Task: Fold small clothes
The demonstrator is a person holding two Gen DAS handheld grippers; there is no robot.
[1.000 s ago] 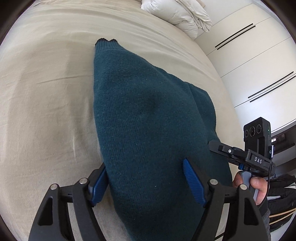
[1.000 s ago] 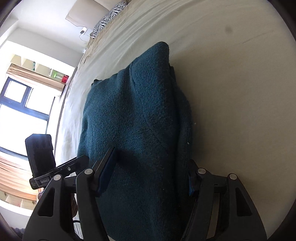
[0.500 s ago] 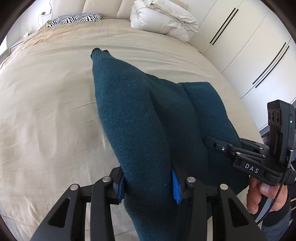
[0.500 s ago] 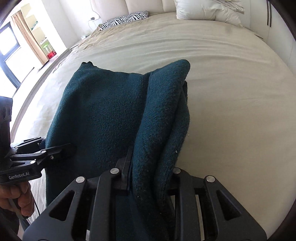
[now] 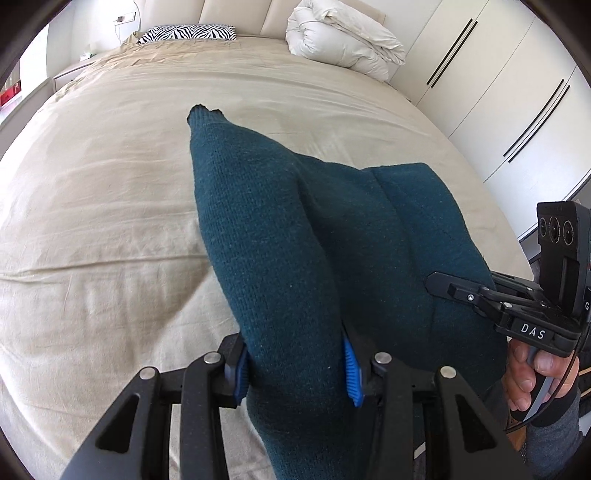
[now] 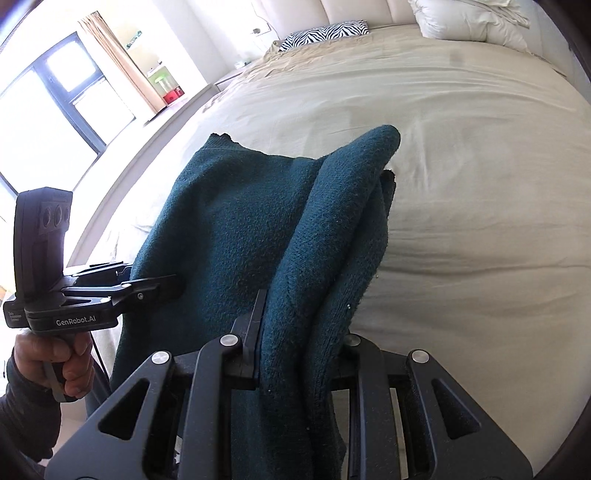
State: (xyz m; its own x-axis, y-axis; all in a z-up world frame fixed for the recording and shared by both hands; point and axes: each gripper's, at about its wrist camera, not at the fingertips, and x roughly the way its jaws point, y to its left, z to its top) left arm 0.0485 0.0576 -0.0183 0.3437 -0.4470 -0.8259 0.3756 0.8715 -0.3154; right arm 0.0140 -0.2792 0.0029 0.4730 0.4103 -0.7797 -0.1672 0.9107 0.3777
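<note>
Both tongs have closed on sweater (image 5: 295, 240); labels "DAS", "GenRobot.AI".

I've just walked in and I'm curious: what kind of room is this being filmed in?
A bedroom, almost certainly. There is a wide bed with a beige cover, a zebra-print pillow at its head, and white wardrobe doors beside it.

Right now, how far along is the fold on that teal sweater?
Done: both grips are on. The left gripper and right gripper are each shut on a bunched near edge of the teal sweater, lifting it. In hand: its far end rests on the beige bed. Left: carry the held edge over, lay it flat, release; no finished fold shows yet.
</note>
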